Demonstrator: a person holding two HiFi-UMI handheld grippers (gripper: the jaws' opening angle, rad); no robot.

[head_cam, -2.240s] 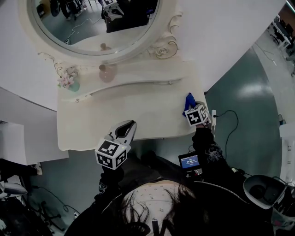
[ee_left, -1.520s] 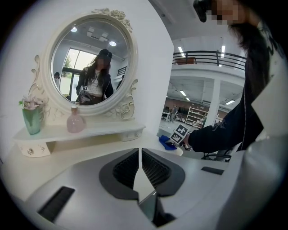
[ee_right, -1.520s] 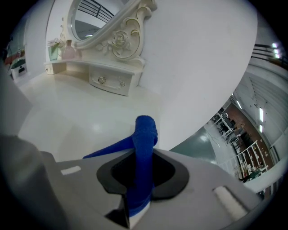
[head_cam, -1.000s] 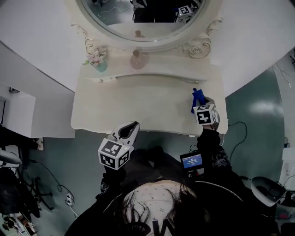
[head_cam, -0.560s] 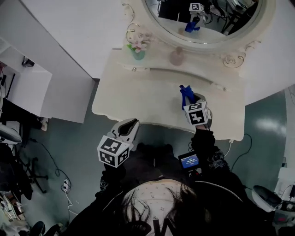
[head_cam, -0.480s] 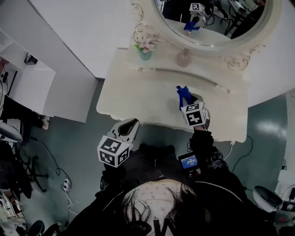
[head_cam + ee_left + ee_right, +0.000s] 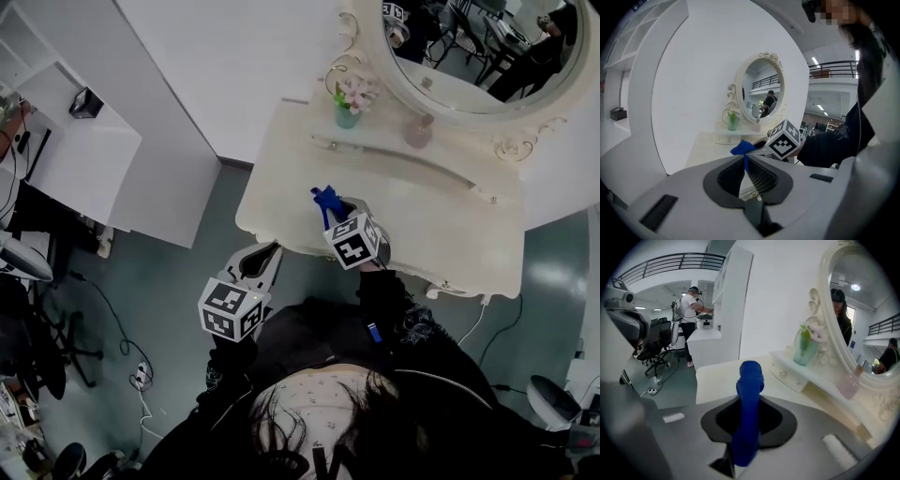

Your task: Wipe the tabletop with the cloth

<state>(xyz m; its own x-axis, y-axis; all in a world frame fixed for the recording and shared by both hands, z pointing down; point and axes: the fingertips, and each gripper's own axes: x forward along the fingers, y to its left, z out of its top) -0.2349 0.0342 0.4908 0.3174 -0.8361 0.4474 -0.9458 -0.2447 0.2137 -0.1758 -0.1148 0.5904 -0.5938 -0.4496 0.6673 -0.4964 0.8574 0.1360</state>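
1. Head view, right side: the right gripper (image 7: 336, 214) is over the front left part of the cream tabletop (image 7: 441, 220). Its jaws are clamped on a blue cloth (image 7: 324, 198), which sticks out ahead of them in a bunch. Cannot tell whether the cloth touches the surface.
2. Head view, left side: the left gripper (image 7: 265, 253) is off the table, over the teal floor (image 7: 159, 281). It is just short of the front edge and to the left of the right gripper.
3. Head view, surroundings: an oval mirror (image 7: 478, 42) stands at the back of the table. A vase (image 7: 348, 103) of flowers and a pink bottle (image 7: 417, 131) sit on a raised shelf below it. A white cabinet (image 7: 84, 159) is well off to the left.
4. Left gripper view: the jaws are drawn close, leaving only a thin slit between the ribbed pads (image 7: 764, 179), and nothing is held. Beyond them are the right gripper's marker cube (image 7: 784, 140) and the cloth's blue tip, above the tabletop. The mirror and vase are behind.
5. Right gripper view: the jaws are closed on the cloth, which rises from between them as a bunched blue column, rounded at the top. Bare tabletop lies beyond. The vase is on the shelf to the right and the mirror frame is at the far right.
6. Right gripper view, background: a person (image 7: 691, 305) stands at a white counter far off to the left, with office chairs (image 7: 651, 350) nearby.
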